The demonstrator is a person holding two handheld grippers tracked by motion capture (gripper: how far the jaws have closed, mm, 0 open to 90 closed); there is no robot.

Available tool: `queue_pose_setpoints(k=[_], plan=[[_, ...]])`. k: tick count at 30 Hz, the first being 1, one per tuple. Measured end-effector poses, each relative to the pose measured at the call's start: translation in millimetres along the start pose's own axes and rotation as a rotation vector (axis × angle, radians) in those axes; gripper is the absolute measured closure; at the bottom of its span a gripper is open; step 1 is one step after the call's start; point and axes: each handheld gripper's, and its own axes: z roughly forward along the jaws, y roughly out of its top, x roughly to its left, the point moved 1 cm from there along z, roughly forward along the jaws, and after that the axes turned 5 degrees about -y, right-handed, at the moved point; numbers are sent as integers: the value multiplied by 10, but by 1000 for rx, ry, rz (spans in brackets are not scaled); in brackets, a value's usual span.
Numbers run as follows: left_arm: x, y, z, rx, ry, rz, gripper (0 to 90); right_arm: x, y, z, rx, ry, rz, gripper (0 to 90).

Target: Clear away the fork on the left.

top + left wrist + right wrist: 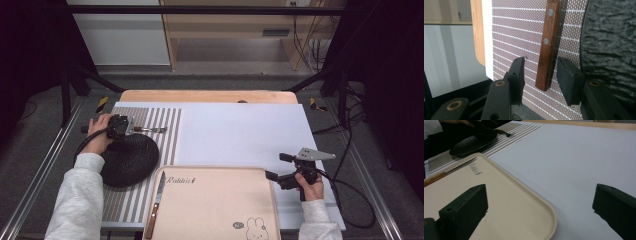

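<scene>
1. Reaching with our left tongs [540, 75] at the far left of the worktop [240, 130], we straddle the wooden handle of a fork [547, 45] that lies on the striped placemat [519, 32], just beside the black round plate [609, 45]; the jaws stand parted, a gap on each side of the handle, gripping nothing.
2. We hold our right tongs [274, 166] wide open and empty, low by the right edge of the cream tray [524, 202].
3. We see a wooden-handled knife [156, 204] lying along the tray's left side.
</scene>
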Motion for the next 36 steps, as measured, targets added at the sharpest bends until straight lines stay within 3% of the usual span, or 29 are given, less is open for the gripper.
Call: queue_pose_setpoints(k=[36], plan=[[17,276,78,-84,4,28,636,0,1,0,-1,-1,1,3]])
